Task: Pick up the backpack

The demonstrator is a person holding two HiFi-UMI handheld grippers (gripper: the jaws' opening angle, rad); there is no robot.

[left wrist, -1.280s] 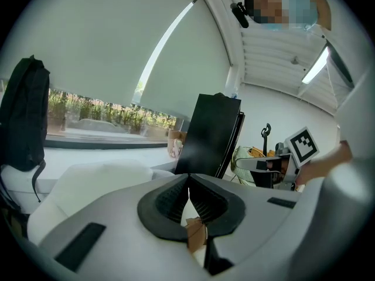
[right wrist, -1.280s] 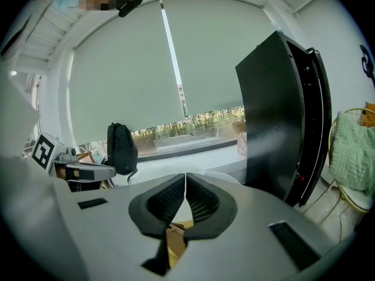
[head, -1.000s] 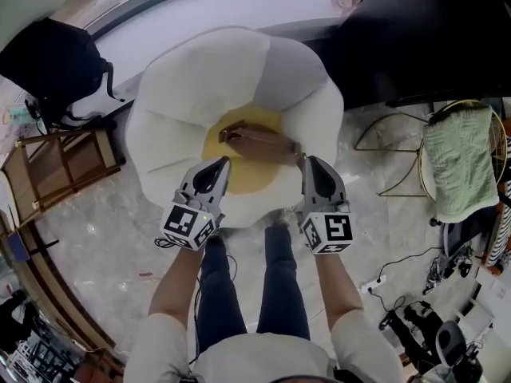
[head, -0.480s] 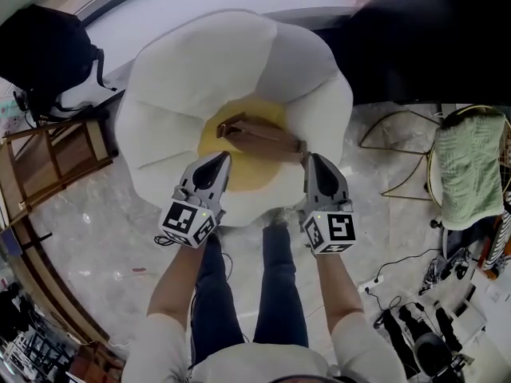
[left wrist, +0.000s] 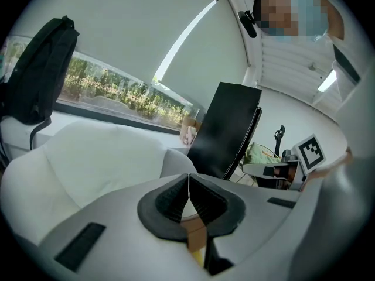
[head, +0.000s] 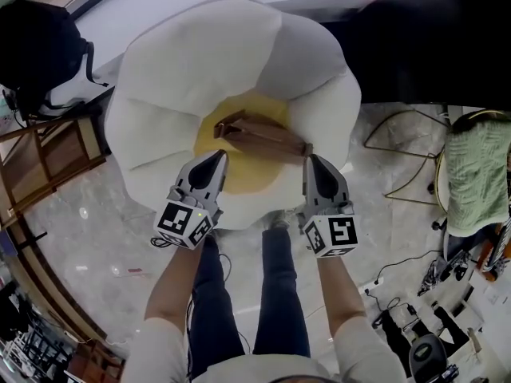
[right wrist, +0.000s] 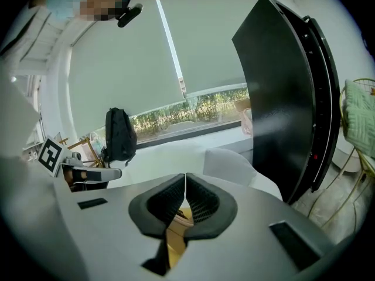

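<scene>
Both claws closed and empty: the left gripper [head: 217, 159] [left wrist: 188, 187] and the right gripper [head: 310, 163] [right wrist: 185, 187] each have their pads pressed together with nothing between them. They hang side by side over the near edge of a big white cushion [head: 184, 78] with a yellow centre, where a brown flat piece [head: 263, 138] lies just ahead of the tips. The backpack [head: 36, 46] [left wrist: 38, 69] [right wrist: 120, 134] – black, upright – stands well apart at far left by the window. The cushion's bulk lies between it and both grippers. A wooden rack [head: 48, 166] stands below the backpack, a black panel [head: 423, 38] at far right, and a green towel [head: 479, 182] on the right.
</scene>
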